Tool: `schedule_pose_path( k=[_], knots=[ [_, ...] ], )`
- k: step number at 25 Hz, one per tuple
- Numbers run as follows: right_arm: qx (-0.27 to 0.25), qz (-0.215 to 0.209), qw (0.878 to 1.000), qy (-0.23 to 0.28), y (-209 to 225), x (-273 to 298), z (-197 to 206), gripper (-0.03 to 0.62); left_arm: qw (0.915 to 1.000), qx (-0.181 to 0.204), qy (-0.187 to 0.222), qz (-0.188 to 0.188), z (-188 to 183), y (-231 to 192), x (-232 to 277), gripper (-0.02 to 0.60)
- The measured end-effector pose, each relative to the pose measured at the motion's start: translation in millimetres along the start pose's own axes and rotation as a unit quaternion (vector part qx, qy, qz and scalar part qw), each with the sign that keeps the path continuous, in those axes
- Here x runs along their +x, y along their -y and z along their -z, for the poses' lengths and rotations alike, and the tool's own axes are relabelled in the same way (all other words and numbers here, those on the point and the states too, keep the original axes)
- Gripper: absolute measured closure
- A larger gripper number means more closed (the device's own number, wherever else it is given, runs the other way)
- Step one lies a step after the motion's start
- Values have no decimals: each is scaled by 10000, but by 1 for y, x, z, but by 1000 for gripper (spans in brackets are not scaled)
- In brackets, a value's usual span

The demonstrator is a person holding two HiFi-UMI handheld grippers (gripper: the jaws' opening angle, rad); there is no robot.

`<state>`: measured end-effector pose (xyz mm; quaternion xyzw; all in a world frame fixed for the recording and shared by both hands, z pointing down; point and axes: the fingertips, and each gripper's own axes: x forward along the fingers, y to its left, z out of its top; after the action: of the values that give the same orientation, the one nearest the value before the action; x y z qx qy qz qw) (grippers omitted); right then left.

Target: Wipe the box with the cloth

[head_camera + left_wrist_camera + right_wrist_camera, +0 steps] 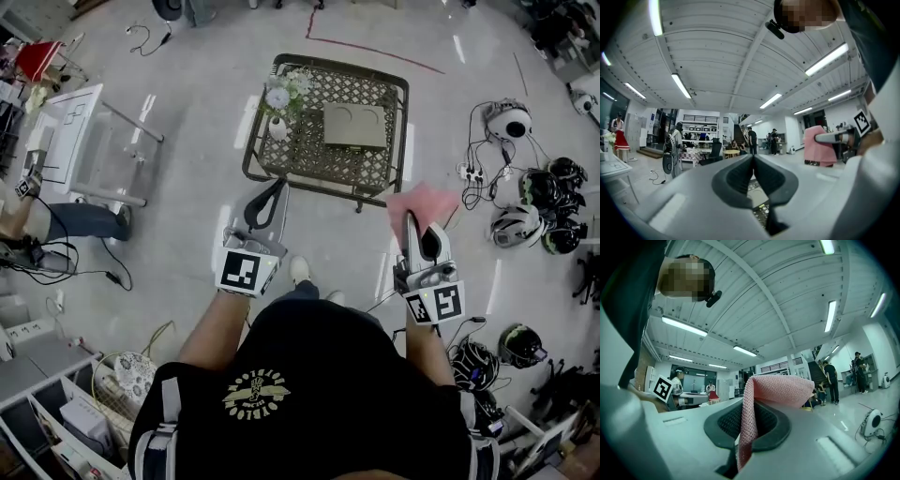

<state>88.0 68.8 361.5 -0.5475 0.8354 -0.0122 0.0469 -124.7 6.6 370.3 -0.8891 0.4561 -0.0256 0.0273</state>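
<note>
Running two grippers today. The left gripper [273,192] has its jaws squeezed together on nothing. The right gripper [424,232] is clamped on the one pink cloth [424,201], which flops out past the fingertips.

One flat greyish box [354,125] sits well beyond the fingers, between the two grippers' lines, on a single wicker table [309,150]. One white vase [277,128] of flowers stands on the same table, left of the box and ahead of the left fingers.

The floor is shiny grey, and it's a big open hall with strip lights. Helmets [518,225] are heaped to the right of the right fingers, too tangled for me to count. The person's torso [309,394] blocks the floor below the grippers.
</note>
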Motion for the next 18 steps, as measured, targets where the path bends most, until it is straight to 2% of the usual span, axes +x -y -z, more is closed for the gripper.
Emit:
schedule_pose_path(
  k=[11,18],
  knots=[
    [-88,324,9994,129,-10,33,-14,577,9997,-65,143,204,-5,-46,21,581],
    [-73,487,9987,147,0,31,-19,577,9993,-157,124,307,0,-45,33,581]
  ],
)
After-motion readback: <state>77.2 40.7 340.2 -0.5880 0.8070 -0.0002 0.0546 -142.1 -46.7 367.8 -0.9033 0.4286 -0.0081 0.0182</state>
